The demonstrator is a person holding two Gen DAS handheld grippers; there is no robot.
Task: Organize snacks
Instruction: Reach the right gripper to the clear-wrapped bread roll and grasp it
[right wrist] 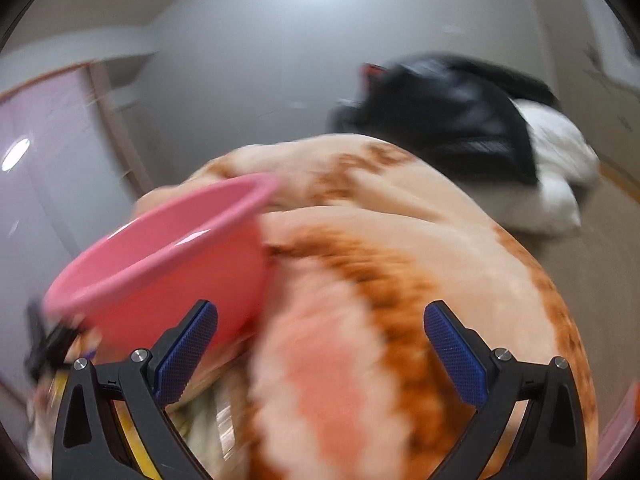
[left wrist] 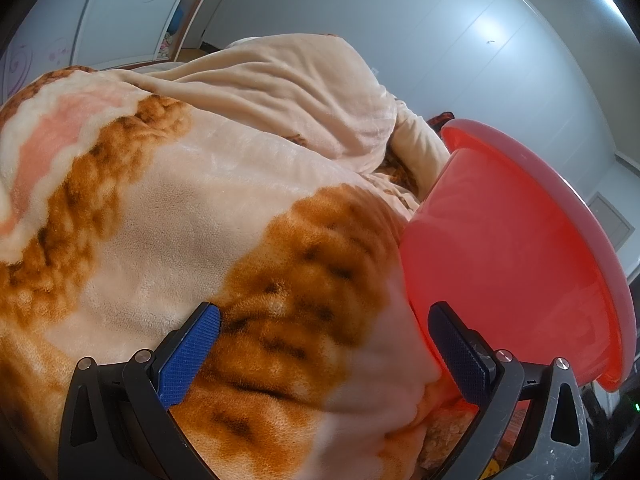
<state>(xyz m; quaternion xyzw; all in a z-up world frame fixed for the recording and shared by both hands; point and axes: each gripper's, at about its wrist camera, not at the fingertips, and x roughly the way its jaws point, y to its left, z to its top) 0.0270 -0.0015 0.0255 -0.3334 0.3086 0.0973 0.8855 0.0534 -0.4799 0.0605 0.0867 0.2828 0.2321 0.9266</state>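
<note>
In the left wrist view, the left tongs (left wrist: 324, 356) are being held apart and empty over a plush blanket (left wrist: 168, 216); the red plastic basin (left wrist: 516, 256) at right could be tipped on it. In the blurred right wrist view, the right tongs (right wrist: 320, 354) are likewise spread empty, and snack packets (right wrist: 140, 452), lower left below the basin (right wrist: 168, 264), could be missed.

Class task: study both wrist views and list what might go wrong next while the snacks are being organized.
1. The pink basin sits tilted on the soft, rumpled blanket, so it might tip or slide when anything is dropped in.
2. The right wrist view is motion-blurred, so the open right gripper seems to be moving fast and might knock the basin.
3. Snack packets lie partly hidden below the blanket fold; the open left gripper might pinch fabric instead.
</note>
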